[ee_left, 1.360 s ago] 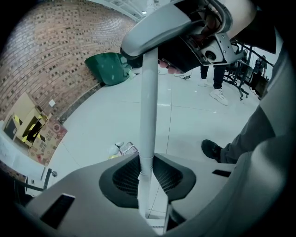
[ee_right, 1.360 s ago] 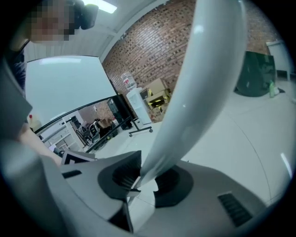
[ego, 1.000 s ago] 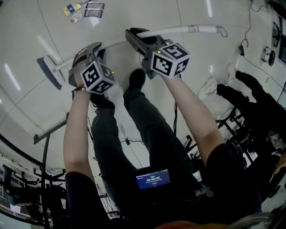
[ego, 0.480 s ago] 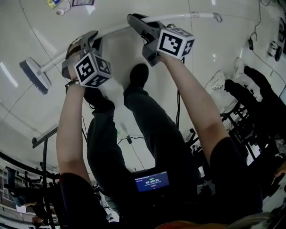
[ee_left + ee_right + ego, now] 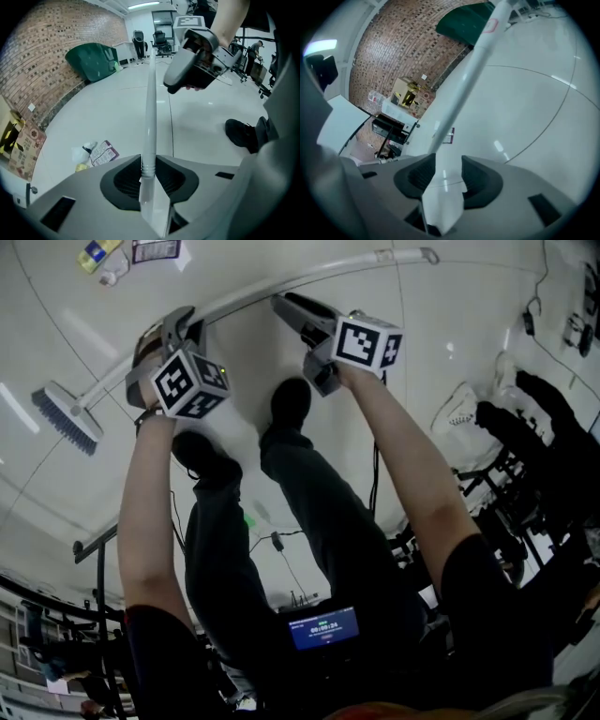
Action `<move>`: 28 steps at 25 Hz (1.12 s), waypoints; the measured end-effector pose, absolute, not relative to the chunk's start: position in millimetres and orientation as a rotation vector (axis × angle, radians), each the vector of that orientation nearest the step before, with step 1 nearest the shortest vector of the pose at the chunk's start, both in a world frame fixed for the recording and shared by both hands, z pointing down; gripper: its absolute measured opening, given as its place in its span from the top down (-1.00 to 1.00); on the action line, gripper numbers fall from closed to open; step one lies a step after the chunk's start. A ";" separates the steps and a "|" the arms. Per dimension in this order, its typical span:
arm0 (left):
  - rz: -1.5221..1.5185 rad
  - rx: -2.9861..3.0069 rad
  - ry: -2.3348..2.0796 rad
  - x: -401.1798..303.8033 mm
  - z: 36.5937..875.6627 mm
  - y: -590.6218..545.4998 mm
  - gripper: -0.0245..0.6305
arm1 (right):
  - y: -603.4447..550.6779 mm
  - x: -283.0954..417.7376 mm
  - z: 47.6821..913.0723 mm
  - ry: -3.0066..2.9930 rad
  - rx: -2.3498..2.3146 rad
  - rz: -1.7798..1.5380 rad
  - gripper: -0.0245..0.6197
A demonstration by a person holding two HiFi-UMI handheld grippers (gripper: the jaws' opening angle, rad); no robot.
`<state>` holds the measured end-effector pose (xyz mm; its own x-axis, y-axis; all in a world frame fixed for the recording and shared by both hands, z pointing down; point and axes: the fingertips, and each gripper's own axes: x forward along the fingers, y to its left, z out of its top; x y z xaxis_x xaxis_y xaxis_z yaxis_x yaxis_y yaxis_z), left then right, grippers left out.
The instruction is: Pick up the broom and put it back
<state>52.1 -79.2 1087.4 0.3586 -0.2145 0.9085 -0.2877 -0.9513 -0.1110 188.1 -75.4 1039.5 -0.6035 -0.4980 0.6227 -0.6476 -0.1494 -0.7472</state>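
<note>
Broom handle [image 5: 150,103] clamped in left tongs [image 5: 149,161]; right tongs [image 5: 449,161] just opened, handle loose between

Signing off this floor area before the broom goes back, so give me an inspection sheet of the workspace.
Surface: glossy white floor with thin dark seam lines.
Job's things: white long-handled broom with blue bristles, handle running across both grippers.
Clutter: small packets and wrappers on the floor.
Grippers: left gripper shut on the broom handle; right gripper open, jaws just been opening, handle between them.
Cables: black cable lying on the floor at right.
Surroundings: brick wall, green cover, cardboard boxes.
</note>
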 end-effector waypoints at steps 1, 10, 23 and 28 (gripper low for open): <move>1.686 2.532 -0.458 52.5 1091.2 -83.9 0.65 | -66.3 189.6 1047.1 -1.934 1.321 1.862 0.29; 1.811 2.480 -0.367 67.6 1144.9 -79.9 0.66 | -55.2 170.1 1086.7 -1.818 1.252 1.949 0.81; 1.906 2.369 -0.408 65.8 1172.9 -61.9 0.63 | -16.9 188.4 1130.2 -1.587 1.192 1.396 0.92; 1.863 2.341 -0.398 61.0 1161.8 -51.9 0.63 | -4.4 193.2 1126.9 -1.555 1.175 1.397 0.92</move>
<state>61.0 -51.9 1161.8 0.2063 -0.1280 0.9701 -0.2794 -0.9578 -0.0670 193.2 -4.4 1126.9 -0.3196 -0.1573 0.9344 -0.9459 -0.0060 -0.3245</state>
